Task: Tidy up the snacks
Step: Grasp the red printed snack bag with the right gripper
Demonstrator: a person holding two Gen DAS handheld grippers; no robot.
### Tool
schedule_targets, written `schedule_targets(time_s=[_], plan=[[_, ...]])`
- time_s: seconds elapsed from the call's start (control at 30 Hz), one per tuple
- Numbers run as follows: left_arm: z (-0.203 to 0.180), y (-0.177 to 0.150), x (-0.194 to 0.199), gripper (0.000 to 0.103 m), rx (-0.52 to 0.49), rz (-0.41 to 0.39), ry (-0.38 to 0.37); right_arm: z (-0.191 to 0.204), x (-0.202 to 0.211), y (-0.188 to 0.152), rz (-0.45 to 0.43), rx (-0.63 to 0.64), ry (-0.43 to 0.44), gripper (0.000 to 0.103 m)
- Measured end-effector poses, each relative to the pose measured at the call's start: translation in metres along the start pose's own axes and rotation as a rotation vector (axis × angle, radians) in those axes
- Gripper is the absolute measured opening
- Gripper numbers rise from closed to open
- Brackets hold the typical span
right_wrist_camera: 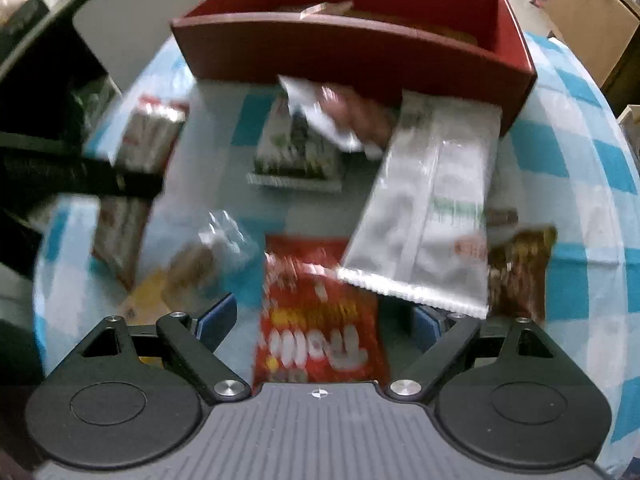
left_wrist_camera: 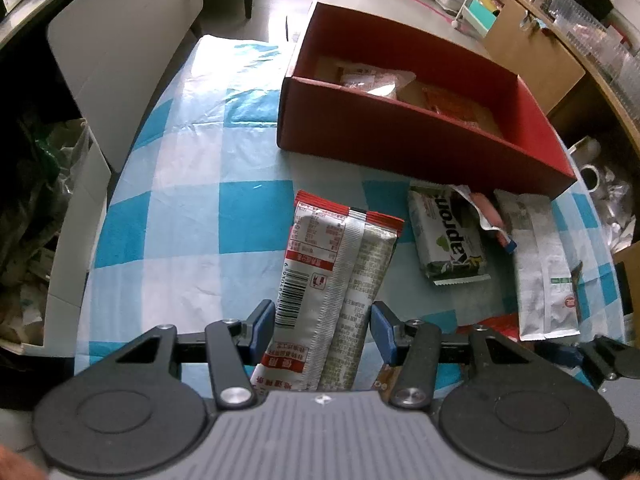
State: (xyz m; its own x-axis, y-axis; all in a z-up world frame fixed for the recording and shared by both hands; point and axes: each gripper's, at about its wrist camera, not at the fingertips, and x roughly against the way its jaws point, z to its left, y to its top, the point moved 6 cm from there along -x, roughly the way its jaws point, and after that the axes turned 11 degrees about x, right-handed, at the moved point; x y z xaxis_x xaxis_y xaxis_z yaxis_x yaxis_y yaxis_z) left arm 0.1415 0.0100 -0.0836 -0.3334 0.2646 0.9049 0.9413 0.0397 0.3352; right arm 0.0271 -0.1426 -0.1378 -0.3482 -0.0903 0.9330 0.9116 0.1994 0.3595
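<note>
A red cardboard box point(left_wrist_camera: 420, 136) with a few snack packs inside stands at the table's far side; it also shows in the right wrist view point(right_wrist_camera: 360, 56). My left gripper point(left_wrist_camera: 323, 324) has its jaws on both sides of a long silver and red snack pack point(left_wrist_camera: 332, 280) lying on the cloth. My right gripper point(right_wrist_camera: 324, 320) is open over a red snack bag point(right_wrist_camera: 320, 320). A long silver and green pack point(right_wrist_camera: 424, 216) lies partly over that bag. A green "Kapron" pack point(left_wrist_camera: 448, 236) lies beside it.
The table has a blue and white checked cloth point(left_wrist_camera: 180, 216). A pink pouch point(right_wrist_camera: 352, 116), a brown pack point(right_wrist_camera: 516, 268) and a clear wrapped snack point(right_wrist_camera: 212, 252) lie near. Shelves and cardboard boxes point(left_wrist_camera: 532, 48) stand at the far right. The right wrist view is blurred.
</note>
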Motion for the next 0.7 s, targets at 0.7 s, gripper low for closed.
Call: schedule_targets(time_s=[0.7], plan=[[-0.009,-0.012,-0.008,0.045,-0.084,0.013,0.059,-0.022,0.023,-0.014,-0.069,0.071,-0.031,0.065]])
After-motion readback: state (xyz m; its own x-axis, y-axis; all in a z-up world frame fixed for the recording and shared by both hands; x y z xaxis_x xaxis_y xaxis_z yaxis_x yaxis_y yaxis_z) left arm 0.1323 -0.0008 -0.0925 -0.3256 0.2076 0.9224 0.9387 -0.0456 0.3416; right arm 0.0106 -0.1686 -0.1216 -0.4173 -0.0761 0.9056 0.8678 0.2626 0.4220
